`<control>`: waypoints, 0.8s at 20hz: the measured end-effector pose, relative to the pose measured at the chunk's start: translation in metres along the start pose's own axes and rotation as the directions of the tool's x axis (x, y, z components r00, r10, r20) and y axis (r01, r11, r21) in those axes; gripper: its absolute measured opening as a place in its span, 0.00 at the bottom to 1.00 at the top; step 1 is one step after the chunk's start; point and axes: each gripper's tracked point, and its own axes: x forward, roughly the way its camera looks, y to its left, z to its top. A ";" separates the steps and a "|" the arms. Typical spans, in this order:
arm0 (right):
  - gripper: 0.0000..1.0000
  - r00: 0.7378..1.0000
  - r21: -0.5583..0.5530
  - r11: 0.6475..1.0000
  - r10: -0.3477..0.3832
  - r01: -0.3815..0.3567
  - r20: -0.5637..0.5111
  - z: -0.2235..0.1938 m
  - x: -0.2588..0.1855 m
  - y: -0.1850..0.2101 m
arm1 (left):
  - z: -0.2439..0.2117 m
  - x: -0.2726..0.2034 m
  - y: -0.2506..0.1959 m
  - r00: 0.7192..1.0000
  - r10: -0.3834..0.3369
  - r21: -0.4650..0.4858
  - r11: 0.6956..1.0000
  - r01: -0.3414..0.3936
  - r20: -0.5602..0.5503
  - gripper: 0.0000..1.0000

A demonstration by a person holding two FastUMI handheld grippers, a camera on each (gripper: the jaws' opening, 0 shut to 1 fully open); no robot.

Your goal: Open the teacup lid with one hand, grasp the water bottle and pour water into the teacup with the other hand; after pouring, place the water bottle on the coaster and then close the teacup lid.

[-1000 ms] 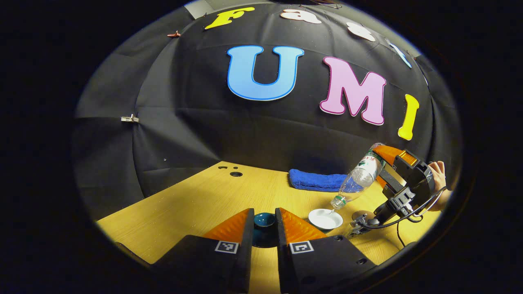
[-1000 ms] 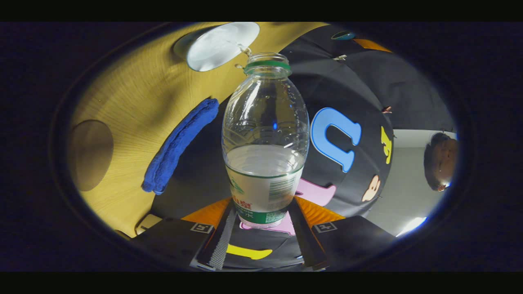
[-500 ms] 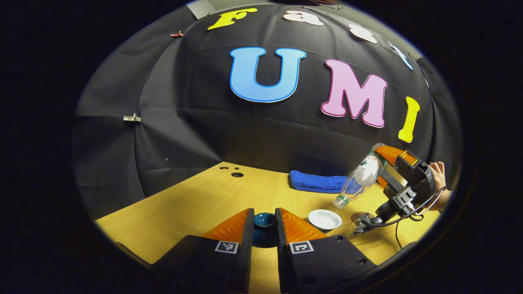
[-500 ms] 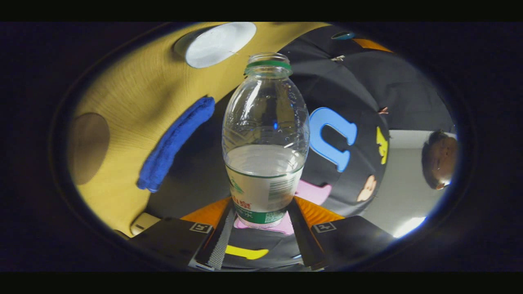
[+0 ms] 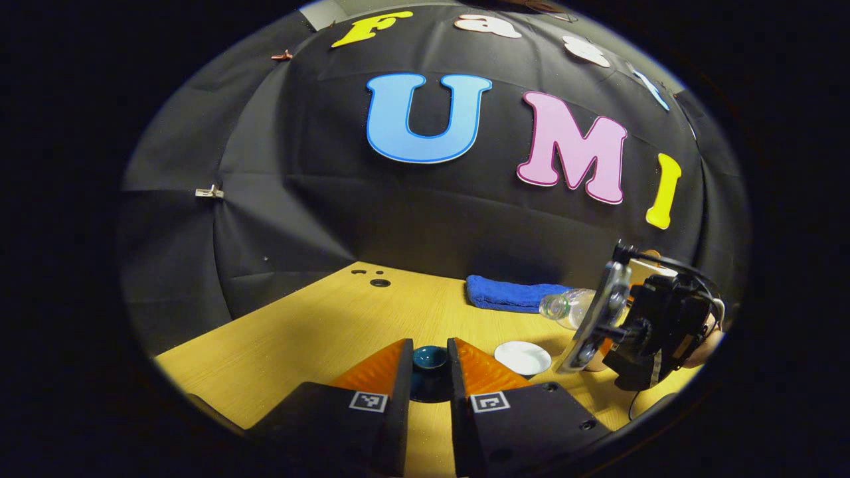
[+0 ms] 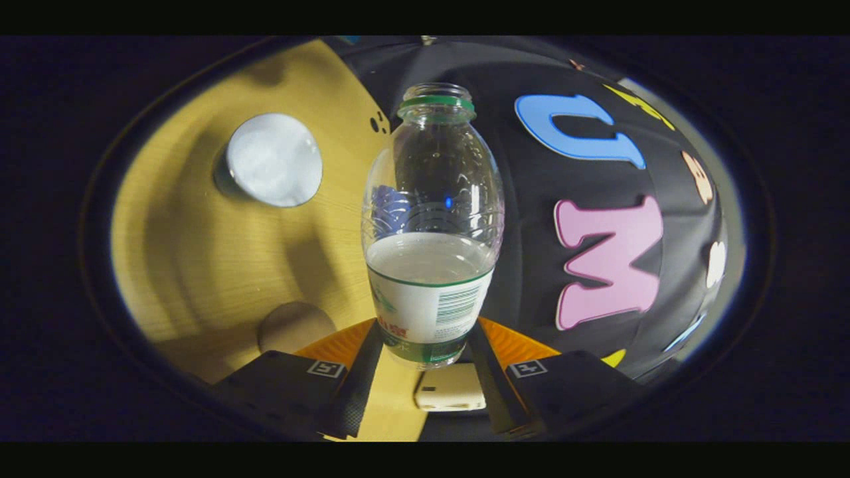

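the lid (image 5: 429,358) is off, squeezed in the left gripper (image 5: 429,388). the right gripper (image 6: 425,372) grips the water bottle (image 6: 431,232). the teacup (image 5: 522,358) sits open near the tabletop's front edge. left to do, i think: bottle onto the coaster (image 6: 295,326), then lid back on.

We see a tabletop (image 5: 319,325) of pale wood-grain laminate with a smooth, faintly satin face, and on it a folded blue towel (image 5: 508,293) of soft, napped cloth. The water bottle (image 6: 431,226) is clear, glossy plastic with ribbed moulding and a shiny printed label, while the teacup (image 6: 273,159) looks like smooth glazed white ceramic and the teacup lid (image 5: 429,358) like dark glossy glaze. The round coaster (image 6: 295,326) looks matt and dull, and the booth wall (image 5: 279,199) is matt black cloth, creased.
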 end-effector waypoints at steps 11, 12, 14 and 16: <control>0.72 0.967 0.862 0.439 0.129 -0.254 0.220 0.055 -0.008 0.047 | 0.000 0.013 -0.036 0.999 -0.038 0.019 0.999 0.038 -0.011 0.31; 0.74 0.969 0.879 0.409 0.127 -0.245 0.211 0.059 -0.009 0.050 | -0.001 0.014 -0.038 0.999 -0.040 0.023 0.999 0.041 -0.011 0.31; 0.75 0.971 0.894 0.382 0.133 -0.233 0.196 0.062 -0.014 0.047 | -0.001 0.014 -0.043 0.999 -0.044 0.033 0.998 0.044 -0.012 0.31; 0.75 0.972 0.908 0.351 0.144 -0.227 0.187 0.065 -0.013 0.050 | 0.000 0.017 -0.045 0.999 -0.047 0.036 0.998 0.047 -0.013 0.31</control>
